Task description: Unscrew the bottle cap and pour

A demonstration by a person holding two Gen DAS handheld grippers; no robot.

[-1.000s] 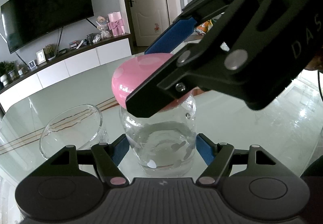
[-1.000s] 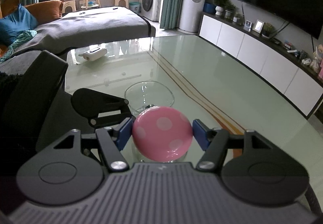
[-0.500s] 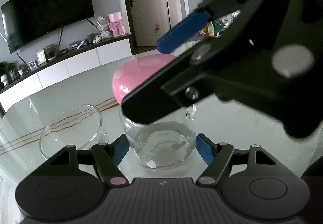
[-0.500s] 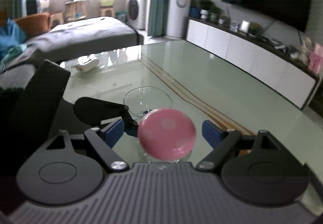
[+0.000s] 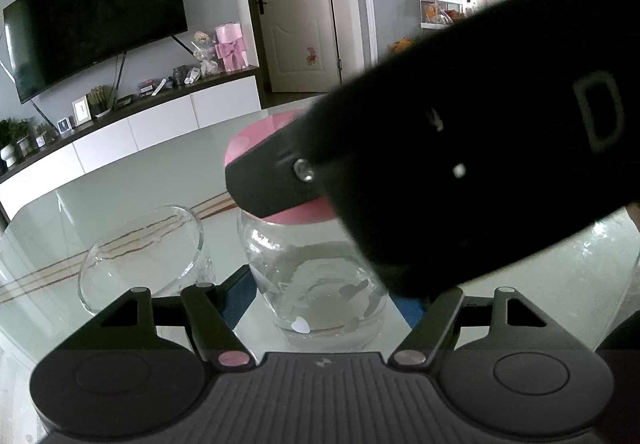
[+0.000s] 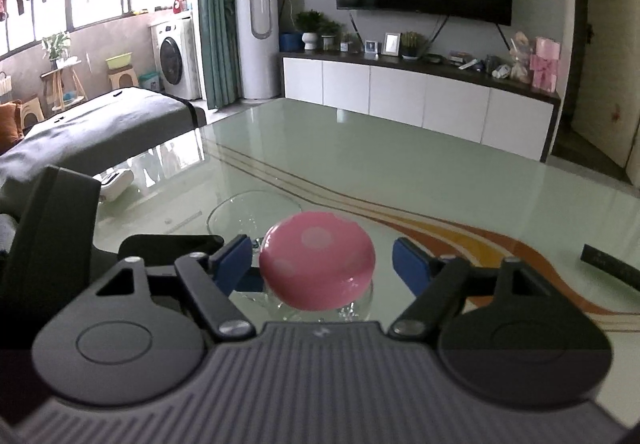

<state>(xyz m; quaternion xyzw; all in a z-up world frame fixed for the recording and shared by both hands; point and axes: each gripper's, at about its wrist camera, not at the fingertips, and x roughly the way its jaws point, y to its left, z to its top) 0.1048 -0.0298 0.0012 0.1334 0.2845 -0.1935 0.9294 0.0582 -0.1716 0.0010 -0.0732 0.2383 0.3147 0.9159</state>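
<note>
Right gripper (image 6: 322, 264) fingers released, straddling the pink cap (image 6: 317, 259) without touching; left gripper (image 5: 320, 296) fingers grasp the upright bottle (image 5: 316, 284) below.

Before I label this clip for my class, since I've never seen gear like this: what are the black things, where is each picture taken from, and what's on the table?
There is no robot. A person holds a hand-held two-finger gripper in each hand, and each carries a wide-angle camera looking out along its fingers.

The left wrist view shows the left gripper with its blue pads on both sides of a clear glass jar, which has a little water in it. The big dark shape above is the other tool.

The right wrist view shows the right gripper over the jar's pink cap, with its blue pads standing apart from the cap, so it is open.

On the glass table an empty glass cup stands beside the jar.
</note>
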